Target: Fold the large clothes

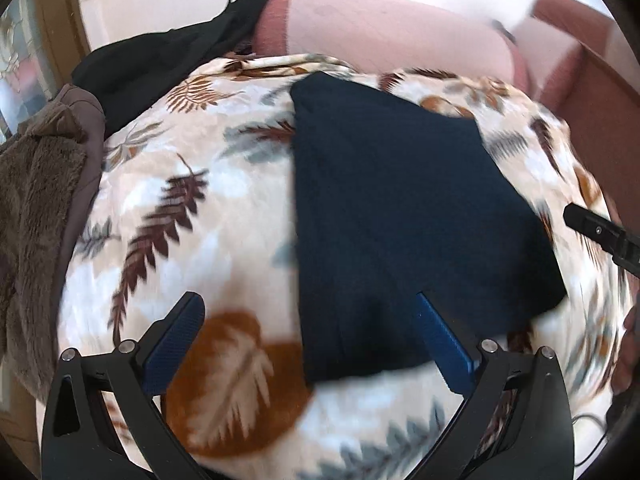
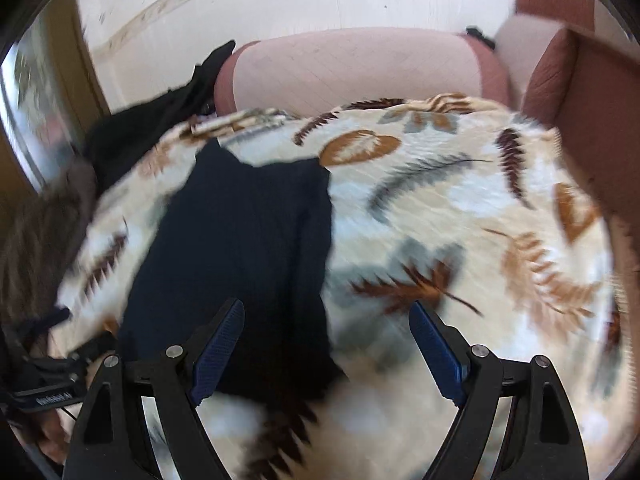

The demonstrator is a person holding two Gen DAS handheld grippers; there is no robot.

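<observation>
Dark navy fabric, a large garment already doubled into a compact wedge-shaped panel (image 1: 404,216), lies flat on the cream fleece blanket printed with brown and grey-blue leaves (image 1: 192,208) that covers the bed. In the left wrist view the garment fills the centre and right of the frame; in the right wrist view it runs from upper centre down to lower left (image 2: 240,256).

Both tongs are spread wide and grip nothing. The left tongs (image 1: 310,340) hover above the near edge of the garment, one blue-padded finger over bare blanket and the other over the navy cloth. The right tongs (image 2: 328,348) hang above the garment's right-hand edge, their left finger over the cloth and the right one over the blanket. Motion blur softens both views, so whether either finger actually touches the fabric cannot be told.

Along the left edge of the left wrist view sit a brown plush fleece (image 1: 36,208) and a black garment (image 1: 168,60); a pink padded headboard (image 1: 384,28) spans the top.

By my reading, the fold is well along, with the piece in a between-folds pause. A further fold would call for each pair of tongs to drop onto a near corner, pinch all layers together, and carry them over to the far edge without dragging the blanket along.
</observation>
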